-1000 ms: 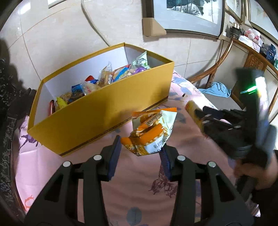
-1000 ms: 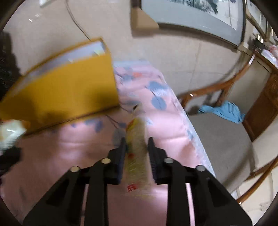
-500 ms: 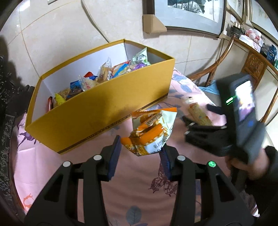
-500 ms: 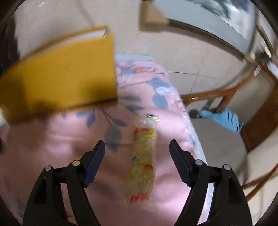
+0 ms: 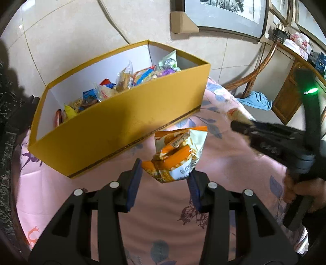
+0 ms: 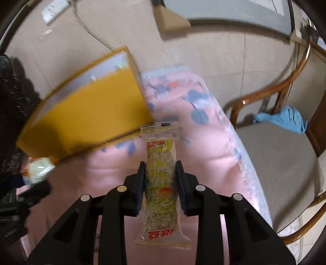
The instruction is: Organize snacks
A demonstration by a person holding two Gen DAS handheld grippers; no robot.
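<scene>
Your right tongs (image 6: 160,183), wide apart a moment ago, now pinch the bar (image 6: 161,183), and your left tongs (image 5: 165,179) still squeeze the orange bag (image 5: 175,155), so both can go in the box (image 5: 122,126).

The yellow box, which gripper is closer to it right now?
Left. The left gripper sits just before the yellow box; the right gripper is off beyond its right end.

We're in a lived-in home, most likely a dining or sitting room: a table under a pink floral tablecloth (image 5: 234,163) fills the lower view, with beige wall tiles (image 5: 61,40) behind it at twelve o'clock. Framed pictures (image 5: 224,14) lean against that wall up at one o'clock, and at three o'clock we see a curved wooden armchair (image 6: 285,102) with a blue cloth (image 6: 283,119) dropped on its seat.
</scene>
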